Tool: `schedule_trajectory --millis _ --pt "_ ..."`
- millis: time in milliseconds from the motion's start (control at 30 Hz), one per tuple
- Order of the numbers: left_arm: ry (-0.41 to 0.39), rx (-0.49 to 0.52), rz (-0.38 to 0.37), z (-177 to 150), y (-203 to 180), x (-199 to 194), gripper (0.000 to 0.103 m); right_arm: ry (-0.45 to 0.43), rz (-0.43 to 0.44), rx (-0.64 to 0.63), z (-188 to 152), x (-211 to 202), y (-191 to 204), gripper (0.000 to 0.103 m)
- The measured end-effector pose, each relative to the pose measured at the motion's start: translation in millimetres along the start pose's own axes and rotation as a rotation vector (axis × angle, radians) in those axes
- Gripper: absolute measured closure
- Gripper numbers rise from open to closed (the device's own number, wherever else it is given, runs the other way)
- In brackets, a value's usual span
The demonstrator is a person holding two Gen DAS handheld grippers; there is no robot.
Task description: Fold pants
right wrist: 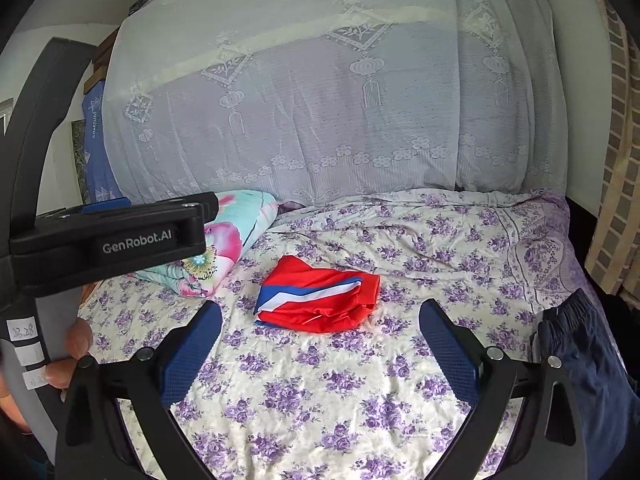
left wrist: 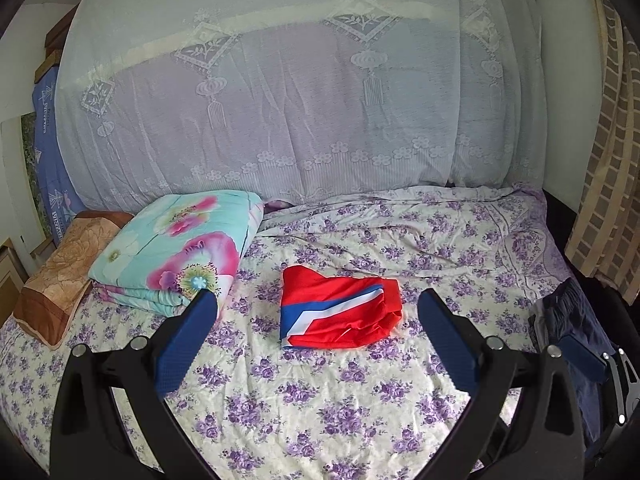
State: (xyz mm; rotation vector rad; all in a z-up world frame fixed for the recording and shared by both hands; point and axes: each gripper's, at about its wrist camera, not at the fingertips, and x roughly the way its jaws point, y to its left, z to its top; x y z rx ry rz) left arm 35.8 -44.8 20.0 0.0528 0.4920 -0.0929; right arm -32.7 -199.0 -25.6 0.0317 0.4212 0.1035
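Red pants (left wrist: 340, 312) with a blue and white stripe lie folded into a compact bundle on the purple-flowered bedsheet (left wrist: 320, 400); they also show in the right wrist view (right wrist: 320, 300). My left gripper (left wrist: 318, 300) is open and empty, hovering above the bed just short of the pants. My right gripper (right wrist: 320, 312) is open and empty, also just short of the pants. The left gripper's black body (right wrist: 108, 236) shows at the left of the right wrist view, held by a hand.
A folded floral quilt (left wrist: 172, 252) and a brown pillow (left wrist: 60, 276) lie at the left. A lace-covered pile (left wrist: 300, 100) stands behind the bed. Dark navy clothing (right wrist: 592, 360) lies at the bed's right edge. A checked curtain (left wrist: 612, 160) hangs at the right.
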Motion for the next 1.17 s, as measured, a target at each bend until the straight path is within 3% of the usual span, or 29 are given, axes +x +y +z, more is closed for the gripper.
schedule_trajectory --millis 267,333,833,1000,1167 --pt "0.013 -0.045 0.041 -5.1 12.6 6.2 0.005 -0.034 -0.026 -0.041 3.2 0.4 9.9 0.004" --pt "-0.006 -0.055 0.089 -7.9 15.5 4.7 0.005 -0.025 -0.022 -0.036 2.1 2.4 10.0 0.004" --pt "0.052 -0.067 0.077 -9.8 21.0 19.6 0.006 0.003 -0.015 -0.031 -0.6 11.7 10.9 0.004" --pt "0.019 -0.015 0.134 -7.3 14.7 13.4 0.005 0.004 -0.011 -0.034 -1.3 11.9 12.4 0.004" --pt "-0.001 -0.032 0.131 -2.0 17.5 6.1 0.005 0.000 -0.009 -0.040 -1.8 10.7 15.1 0.004"
